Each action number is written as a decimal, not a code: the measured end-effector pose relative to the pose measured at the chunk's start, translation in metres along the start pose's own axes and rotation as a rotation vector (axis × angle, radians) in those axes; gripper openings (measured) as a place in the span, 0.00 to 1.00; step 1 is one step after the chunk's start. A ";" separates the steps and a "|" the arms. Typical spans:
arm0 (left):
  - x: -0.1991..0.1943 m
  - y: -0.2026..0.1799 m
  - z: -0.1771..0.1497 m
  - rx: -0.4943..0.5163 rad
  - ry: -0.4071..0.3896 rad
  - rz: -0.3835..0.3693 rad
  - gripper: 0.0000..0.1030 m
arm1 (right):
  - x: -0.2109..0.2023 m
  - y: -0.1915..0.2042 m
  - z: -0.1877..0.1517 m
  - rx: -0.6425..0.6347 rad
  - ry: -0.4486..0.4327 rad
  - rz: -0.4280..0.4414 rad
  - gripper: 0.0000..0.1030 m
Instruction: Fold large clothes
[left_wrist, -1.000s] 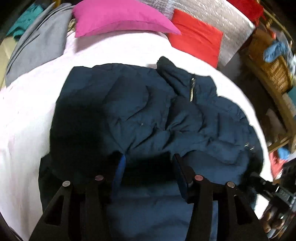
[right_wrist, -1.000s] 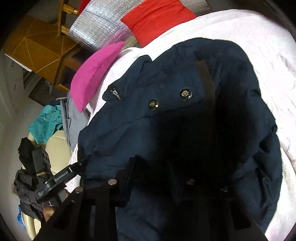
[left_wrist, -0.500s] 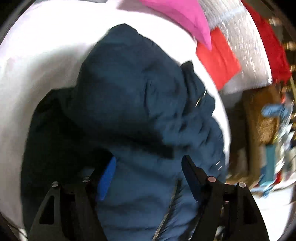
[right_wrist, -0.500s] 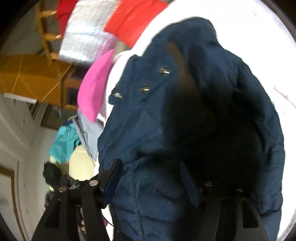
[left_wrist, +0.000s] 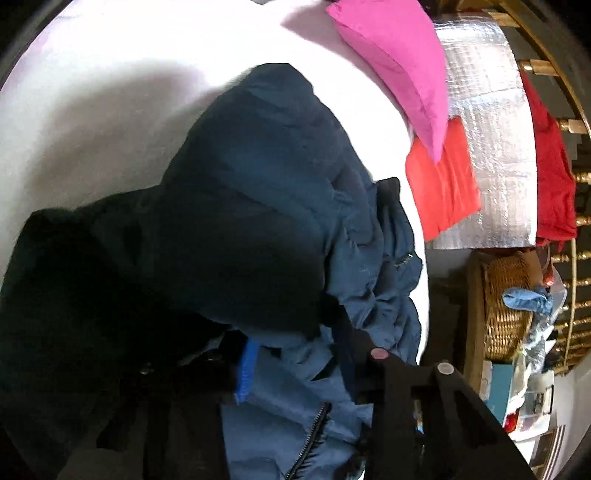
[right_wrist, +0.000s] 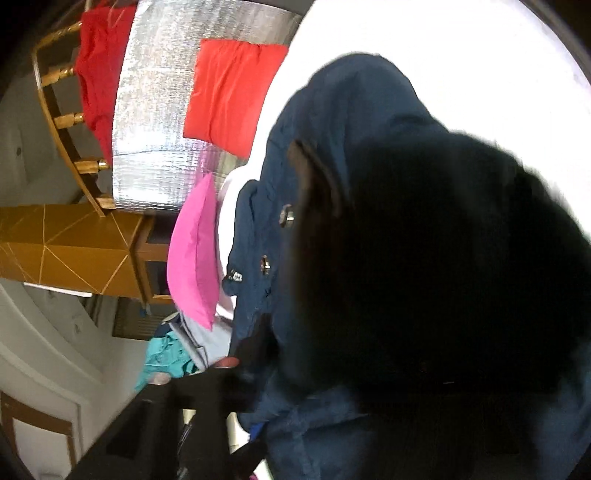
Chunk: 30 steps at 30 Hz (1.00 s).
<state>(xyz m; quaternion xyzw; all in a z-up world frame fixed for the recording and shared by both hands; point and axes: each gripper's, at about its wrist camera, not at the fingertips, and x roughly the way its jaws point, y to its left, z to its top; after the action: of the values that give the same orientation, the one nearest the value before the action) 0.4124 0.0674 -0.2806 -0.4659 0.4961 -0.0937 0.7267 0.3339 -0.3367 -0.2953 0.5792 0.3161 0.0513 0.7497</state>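
Left wrist view takes in the white bed (left_wrist: 110, 110) first, with the navy padded jacket (left_wrist: 266, 192) heaped across it, its collar toward the pink cushion (left_wrist: 399, 74) and red cushion (left_wrist: 443, 184). Beyond those leans a silver quilted panel (left_wrist: 487, 129), and a wicker basket (left_wrist: 506, 314) sits off the bed's side. The left gripper (left_wrist: 295, 365) has jacket cloth bunched between its jaws, which are closing on it. In the right wrist view, the right gripper (right_wrist: 280, 373) is likewise closing, jacket fabric filling the gap; whether the pads press yet I cannot tell.

Black claw (left_wrist: 295, 363), blue pad, silver screws
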 end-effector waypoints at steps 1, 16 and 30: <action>-0.002 -0.002 -0.001 0.021 -0.003 0.010 0.37 | -0.003 0.007 0.003 -0.035 -0.023 -0.011 0.26; -0.036 -0.048 -0.047 0.481 -0.101 0.382 0.46 | -0.021 0.029 -0.002 -0.310 0.072 -0.234 0.32; -0.045 -0.108 -0.071 0.836 -0.364 0.576 0.54 | -0.033 0.083 -0.023 -0.600 0.037 -0.259 0.49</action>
<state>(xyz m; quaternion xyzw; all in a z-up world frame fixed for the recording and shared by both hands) 0.3678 -0.0067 -0.1737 0.0094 0.3902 0.0021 0.9207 0.3197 -0.3055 -0.2097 0.2865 0.3717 0.0569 0.8812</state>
